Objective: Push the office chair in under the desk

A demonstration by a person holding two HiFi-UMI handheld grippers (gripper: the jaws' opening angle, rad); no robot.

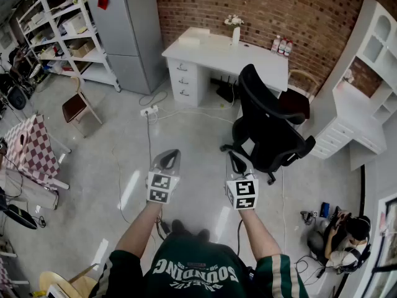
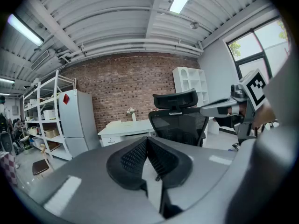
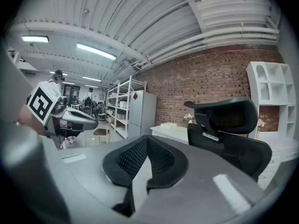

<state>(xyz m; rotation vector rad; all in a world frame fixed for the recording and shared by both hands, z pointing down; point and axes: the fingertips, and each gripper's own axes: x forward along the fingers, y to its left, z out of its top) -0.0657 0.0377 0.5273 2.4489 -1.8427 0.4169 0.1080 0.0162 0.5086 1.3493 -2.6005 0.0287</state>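
Note:
The black office chair point(image 1: 270, 129) stands on the floor out in front of the white desk point(image 1: 226, 54), apart from it, with its mesh back and headrest turned toward me. My left gripper point(image 1: 170, 157) and right gripper point(image 1: 236, 159) are held side by side short of the chair, both shut and holding nothing. The right one is nearest the chair's base, not touching it. In the left gripper view the shut jaws point(image 2: 146, 141) point at the chair point(image 2: 180, 125) and desk point(image 2: 124, 127). In the right gripper view the shut jaws point(image 3: 147, 139) point left of the chair point(image 3: 229, 134).
A grey fridge point(image 1: 127, 33) and white shelving point(image 1: 62, 23) stand left of the desk, a white cabinet point(image 1: 366, 92) to its right. A power strip with cables point(image 1: 149, 110) lies on the floor. A small wooden chair point(image 1: 77, 104) stands left. A person point(image 1: 344, 238) sits at lower right.

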